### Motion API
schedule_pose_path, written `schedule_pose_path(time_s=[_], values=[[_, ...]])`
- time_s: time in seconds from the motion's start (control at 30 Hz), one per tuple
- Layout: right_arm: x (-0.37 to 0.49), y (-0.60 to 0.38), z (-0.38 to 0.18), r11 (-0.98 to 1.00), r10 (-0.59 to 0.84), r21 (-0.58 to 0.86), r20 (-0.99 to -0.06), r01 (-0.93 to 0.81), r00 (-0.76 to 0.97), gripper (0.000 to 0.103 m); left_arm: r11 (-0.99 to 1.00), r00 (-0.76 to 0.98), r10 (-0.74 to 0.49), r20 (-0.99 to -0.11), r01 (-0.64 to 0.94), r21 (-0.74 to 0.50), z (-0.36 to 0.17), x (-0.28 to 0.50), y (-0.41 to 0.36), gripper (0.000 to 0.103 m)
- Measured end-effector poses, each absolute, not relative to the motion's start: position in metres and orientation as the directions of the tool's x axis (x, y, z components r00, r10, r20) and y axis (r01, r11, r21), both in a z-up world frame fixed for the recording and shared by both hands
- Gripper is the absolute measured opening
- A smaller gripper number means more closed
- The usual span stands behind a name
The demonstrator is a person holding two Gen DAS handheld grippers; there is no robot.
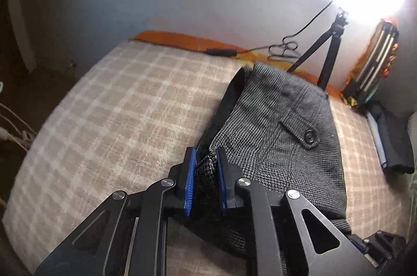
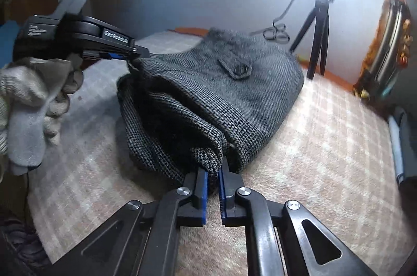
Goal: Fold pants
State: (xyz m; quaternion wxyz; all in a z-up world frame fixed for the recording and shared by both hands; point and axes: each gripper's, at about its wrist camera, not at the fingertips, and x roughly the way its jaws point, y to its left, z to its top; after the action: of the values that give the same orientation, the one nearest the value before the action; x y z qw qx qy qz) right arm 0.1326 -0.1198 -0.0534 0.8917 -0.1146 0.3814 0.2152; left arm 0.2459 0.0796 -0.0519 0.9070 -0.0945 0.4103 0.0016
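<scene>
Grey houndstooth pants point(image 1: 281, 124) lie folded in a thick bundle on a beige checked blanket point(image 1: 117, 106), a buttoned pocket flap point(image 1: 302, 132) facing up. My left gripper point(image 1: 206, 158) is shut on a bunched fold at the bundle's near left edge. In the right wrist view the same pants point(image 2: 221, 93) fill the middle, and my right gripper point(image 2: 213, 171) is shut on the near corner of the fabric. The left gripper point(image 2: 138, 54) shows there at the upper left, held by a gloved hand point(image 2: 34, 103), pinching the far left edge of the cloth.
A small black tripod point(image 1: 328, 51) stands behind the pants by the wall, with a black cable point(image 1: 284, 49) coiled beside it. A strong light glares at the top right. Dark items point(image 1: 391, 140) lie along the blanket's right edge. An orange mattress edge point(image 1: 182, 38) borders the back.
</scene>
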Motion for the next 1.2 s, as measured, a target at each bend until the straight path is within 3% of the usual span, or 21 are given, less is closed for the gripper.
schedule_pose_path(time_s=[0.1, 0.27, 0.37, 0.4, 0.43, 0.6, 0.87, 1.03, 1.2], values=[[0.122, -0.12, -0.059, 0.859, 0.283, -0.103, -0.721, -0.502, 0.633, 0.003, 0.996, 0.654, 0.007, -0.756, -0.069, -0.05, -0.063, 0.245, 0.076, 0.008], [0.121, -0.119, -0.073, 0.832, 0.3, -0.088, -0.759, -0.547, 0.578, 0.006, 0.984, 0.614, 0.011, -0.789, -0.147, -0.1, -0.072, 0.25, 0.104, 0.008], [0.131, -0.136, -0.058, 0.816, 0.425, 0.083, -0.757, -0.573, 0.496, 0.024, 0.985, 0.64, -0.01, -0.769, -0.128, -0.119, -0.053, 0.244, 0.108, 0.009], [0.133, -0.146, -0.051, 0.816, 0.464, 0.138, -0.735, -0.561, 0.495, 0.034, 0.986, 0.653, -0.018, -0.758, -0.114, -0.122, -0.047, 0.241, 0.106, 0.009], [0.134, -0.154, -0.045, 0.815, 0.49, 0.175, -0.715, -0.552, 0.498, 0.036, 0.988, 0.664, -0.034, -0.747, -0.092, -0.126, -0.039, 0.238, 0.102, 0.009], [0.161, -0.185, -0.024, 0.855, 0.496, 0.254, -0.657, -0.453, 0.568, 0.036, 0.989, 0.673, -0.144, -0.725, 0.087, -0.117, -0.024, 0.22, 0.05, 0.009], [0.242, -0.193, -0.02, 0.877, 0.467, 0.263, -0.661, -0.402, 0.587, 0.033, 0.911, 0.551, -0.373, -0.747, 0.369, -0.184, -0.037, 0.197, -0.033, 0.009], [0.286, -0.183, -0.031, 0.874, 0.463, 0.25, -0.688, -0.417, 0.559, 0.032, 0.904, 0.492, -0.371, -0.788, 0.386, -0.184, -0.059, 0.194, -0.043, 0.009], [0.326, -0.161, -0.048, 0.893, 0.382, 0.142, -0.74, -0.427, 0.553, 0.027, 0.906, 0.45, -0.359, -0.818, 0.381, -0.188, -0.081, 0.19, -0.041, 0.007]])
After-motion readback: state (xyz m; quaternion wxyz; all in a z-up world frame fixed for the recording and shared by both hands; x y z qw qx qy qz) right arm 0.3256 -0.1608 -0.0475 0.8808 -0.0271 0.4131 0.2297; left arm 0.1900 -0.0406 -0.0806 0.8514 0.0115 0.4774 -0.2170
